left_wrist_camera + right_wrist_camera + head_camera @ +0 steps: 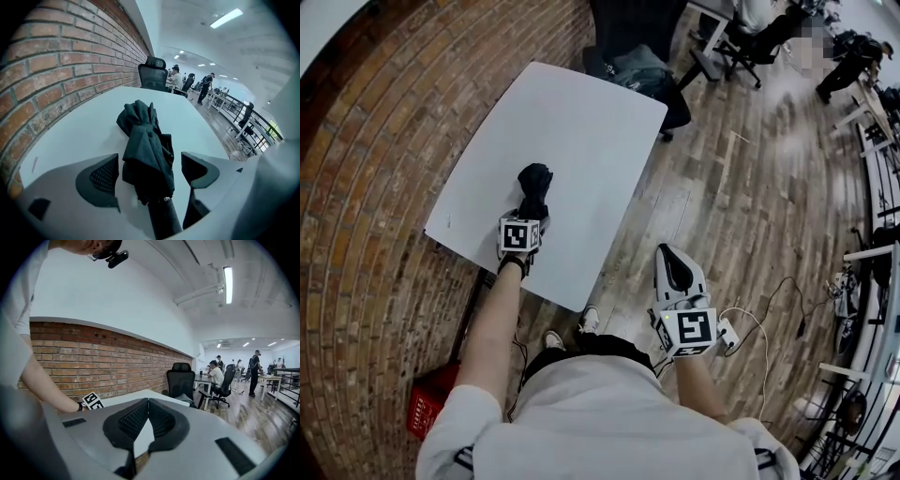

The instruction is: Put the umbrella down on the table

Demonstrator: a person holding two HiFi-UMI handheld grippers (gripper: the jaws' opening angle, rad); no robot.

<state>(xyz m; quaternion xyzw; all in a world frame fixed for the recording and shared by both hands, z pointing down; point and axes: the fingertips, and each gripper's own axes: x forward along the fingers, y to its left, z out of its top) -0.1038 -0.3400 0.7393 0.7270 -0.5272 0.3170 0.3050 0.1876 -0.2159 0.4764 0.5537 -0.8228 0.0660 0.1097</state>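
A folded black umbrella [534,187] lies on the white table [581,112] near its front edge. In the left gripper view the umbrella [147,154] rests flat on the table [79,131], canopy away from me and handle toward the camera. My left gripper [531,217] straddles the handle end; its jaws [150,160] stand open, with a clear gap on the right side and only a sliver on the left. My right gripper [678,272] hangs off the table over the wooden floor, and its jaws [147,401] are shut on nothing.
A black office chair [642,56] with a bag stands at the table's far end. A brick wall [61,61] runs along the table's left side. A red box [427,408] sits by my left leg, and cables [769,319] trail on the floor at right. People work at desks far off.
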